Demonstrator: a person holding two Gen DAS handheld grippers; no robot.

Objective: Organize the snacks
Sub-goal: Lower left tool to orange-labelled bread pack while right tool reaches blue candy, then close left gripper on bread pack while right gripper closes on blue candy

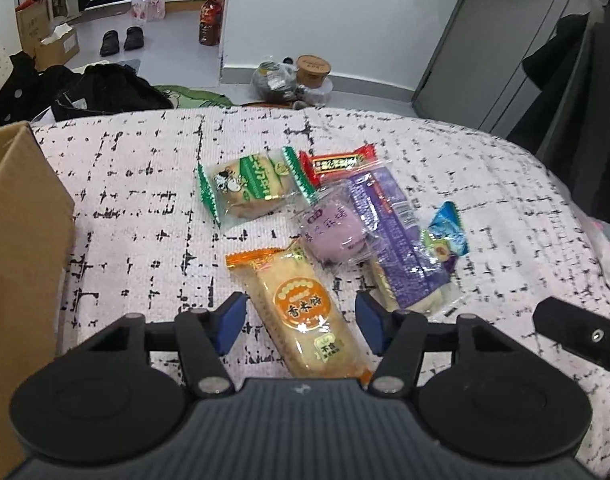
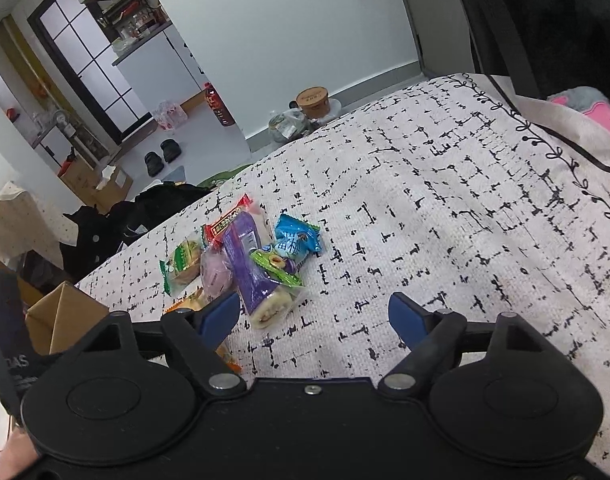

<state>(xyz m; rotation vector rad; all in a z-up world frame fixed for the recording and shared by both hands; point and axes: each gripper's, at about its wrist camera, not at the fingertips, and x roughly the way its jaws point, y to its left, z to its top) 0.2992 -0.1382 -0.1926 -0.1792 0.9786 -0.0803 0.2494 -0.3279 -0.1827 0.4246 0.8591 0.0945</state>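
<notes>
Item: orange-wrapped rice cake, lying on the patterned cloth at the near end of the snack cluster, lengthwise between the blue pads of your left gripper.

Jaw state, left: part open, a pad on each side of the packet, gaps visible on both sides; nothing gripped yet.

Jaw state, right: your right gripper stood wide and empty over bare cloth, the purple-wrapped roll just beyond its left pad.

Other stock: green-wrapped bun, red bar, purple round bun, blue candy, all bunched near the roll. Cardboard box at the left edge (probably the destination).

Risks you faced:
- The wrapper looked glossy and air-filled; closing on film rather than cake could have let it slide out.
- The packet ran along your fingers, so a grip near one end could have let the far end droop and catch the box wall.
- Squeezing hard could have crushed the cake.
- Your right pad sat close enough to nudge the roll.
</notes>
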